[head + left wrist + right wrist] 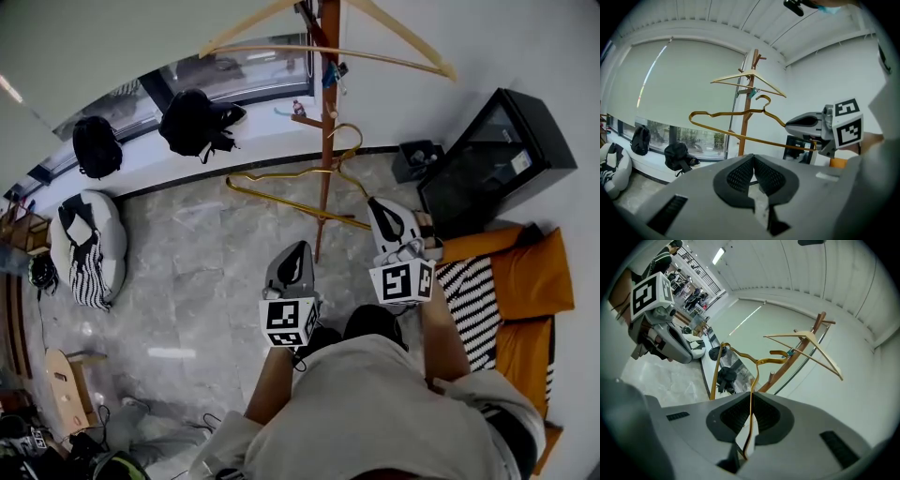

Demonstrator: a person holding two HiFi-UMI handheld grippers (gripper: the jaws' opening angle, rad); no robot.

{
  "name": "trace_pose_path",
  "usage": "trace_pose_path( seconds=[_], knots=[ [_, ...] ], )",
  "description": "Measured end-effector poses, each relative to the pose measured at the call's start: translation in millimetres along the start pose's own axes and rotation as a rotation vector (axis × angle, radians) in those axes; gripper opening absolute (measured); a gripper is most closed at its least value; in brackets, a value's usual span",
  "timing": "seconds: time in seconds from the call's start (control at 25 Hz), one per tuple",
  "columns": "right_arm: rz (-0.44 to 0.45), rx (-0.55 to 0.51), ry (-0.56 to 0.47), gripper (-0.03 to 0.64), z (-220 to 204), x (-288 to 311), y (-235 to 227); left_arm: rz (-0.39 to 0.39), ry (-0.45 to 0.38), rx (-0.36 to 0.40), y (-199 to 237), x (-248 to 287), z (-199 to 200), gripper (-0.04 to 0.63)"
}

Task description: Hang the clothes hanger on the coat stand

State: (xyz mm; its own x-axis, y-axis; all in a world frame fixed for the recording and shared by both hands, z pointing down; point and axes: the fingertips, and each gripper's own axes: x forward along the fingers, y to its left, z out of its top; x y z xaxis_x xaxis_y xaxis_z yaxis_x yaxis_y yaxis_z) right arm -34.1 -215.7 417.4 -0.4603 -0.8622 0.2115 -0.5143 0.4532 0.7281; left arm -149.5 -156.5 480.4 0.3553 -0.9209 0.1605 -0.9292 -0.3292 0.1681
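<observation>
We are pinching the clothes hanger (751,380) in the right gripper (750,416), whose jaws are closing tight on the thin wire at one end of its bottom bar. The left gripper (753,173) is floating alongside with its jaws pressed together on nothing. We are judging the hanger to be light and stiff but slick (bare metal against small pads), so held at one far corner it is likely to swing or twist. A grip nearer the neck, or a steadying touch from the free gripper, is looking safer to us. It is showing as a slim gold wire frame with wavy shoulders and an open hook. It is hanging in the air, its hook reaching just beside the post of the coat stand (325,141) and resting on no peg. Higher up, a pale wooden hanger (825,357) is already sitting on the stand.
</observation>
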Motion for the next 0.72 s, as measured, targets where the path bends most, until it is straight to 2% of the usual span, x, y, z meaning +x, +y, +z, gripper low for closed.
trace_pose_path(
  seconds=[0.36, 0.72],
  knots=[
    [0.019, -0.015, 0.024, 0.014, -8, 23, 1, -0.007, 0.004, -0.024, 15, 14, -2, 0.011],
    [0.047, 0.000, 0.026, 0.014, -24, 52, -6, -0.013, 0.012, -0.012, 20, 51, 6, 0.011]
  ],
)
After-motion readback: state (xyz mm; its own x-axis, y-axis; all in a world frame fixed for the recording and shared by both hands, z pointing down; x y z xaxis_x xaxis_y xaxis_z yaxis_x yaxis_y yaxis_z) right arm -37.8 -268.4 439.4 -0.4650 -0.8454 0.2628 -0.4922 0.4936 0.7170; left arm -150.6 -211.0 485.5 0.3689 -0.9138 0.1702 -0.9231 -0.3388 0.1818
